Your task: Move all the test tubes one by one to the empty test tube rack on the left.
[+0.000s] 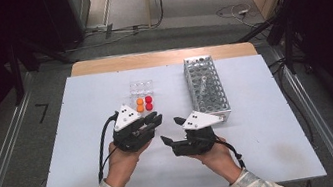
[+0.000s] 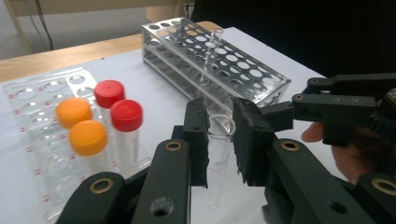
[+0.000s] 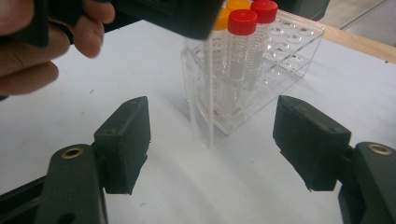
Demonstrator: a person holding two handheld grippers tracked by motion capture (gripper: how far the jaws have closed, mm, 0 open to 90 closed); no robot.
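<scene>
I have the clear glass test tube (image 2: 218, 154) clamped upright between my left gripper (image 2: 219, 140)'s jaws, just above the white table (image 1: 88, 156), between the clear plastic rack of red- and orange-capped tubes (image 2: 42, 154) and the perforated metal rack (image 2: 219, 65). My right gripper (image 3: 212, 140) faces it, spread wide and empty. The tube looks empty and uncapped; I judge seating it in a rack remains.

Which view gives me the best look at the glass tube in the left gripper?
The left gripper view: the glass tube stands upright between the left gripper pads, rim visible. The right gripper view shows its lower end. In the high view the gripper hides it.
</scene>
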